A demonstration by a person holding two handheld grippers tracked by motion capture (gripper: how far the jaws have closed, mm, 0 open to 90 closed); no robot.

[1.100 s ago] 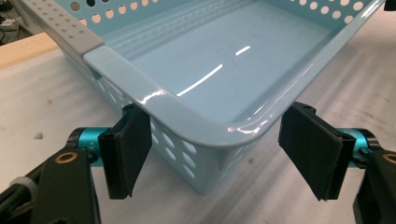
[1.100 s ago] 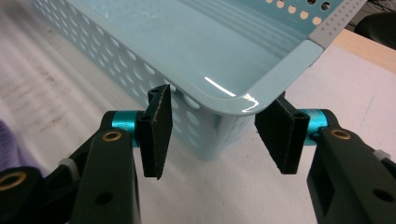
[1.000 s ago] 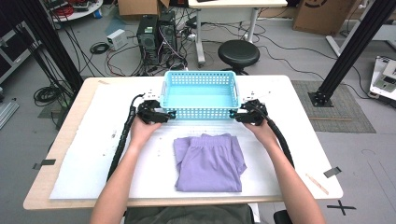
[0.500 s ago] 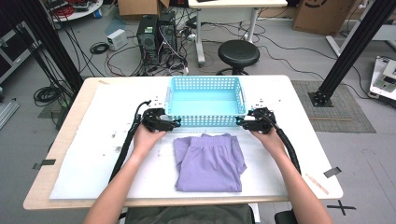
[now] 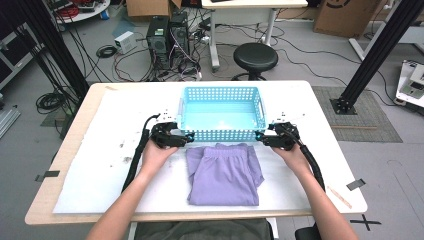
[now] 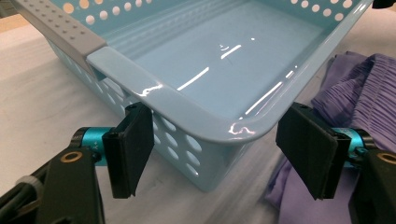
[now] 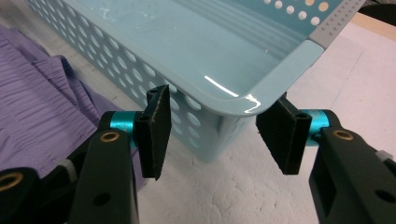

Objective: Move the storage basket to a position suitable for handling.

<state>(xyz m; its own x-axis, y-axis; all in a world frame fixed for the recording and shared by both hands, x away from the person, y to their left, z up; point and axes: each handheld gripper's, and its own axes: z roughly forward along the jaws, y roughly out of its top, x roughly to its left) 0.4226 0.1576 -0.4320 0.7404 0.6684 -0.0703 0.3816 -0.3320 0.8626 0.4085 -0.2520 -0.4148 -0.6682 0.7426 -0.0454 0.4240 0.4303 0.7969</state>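
A: Where's the basket (image 5: 221,113)?

B: On the worktop (image 5: 100,165), just behind the folded purple cloth (image 5: 223,172). The left gripper (image 6: 212,154) and right gripper (image 7: 219,133) stand spread around its near corners, pinching nothing.

A: The risk?

B: Uneven pushes could skew it.

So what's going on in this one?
A person at a table holds a gripper in each hand at the near corners of an empty light-blue perforated plastic basket. The left gripper and the right gripper each straddle a corner with jaws open, pads not pressing on it. A folded purple garment lies on the table just in front of the basket, not yet in it.
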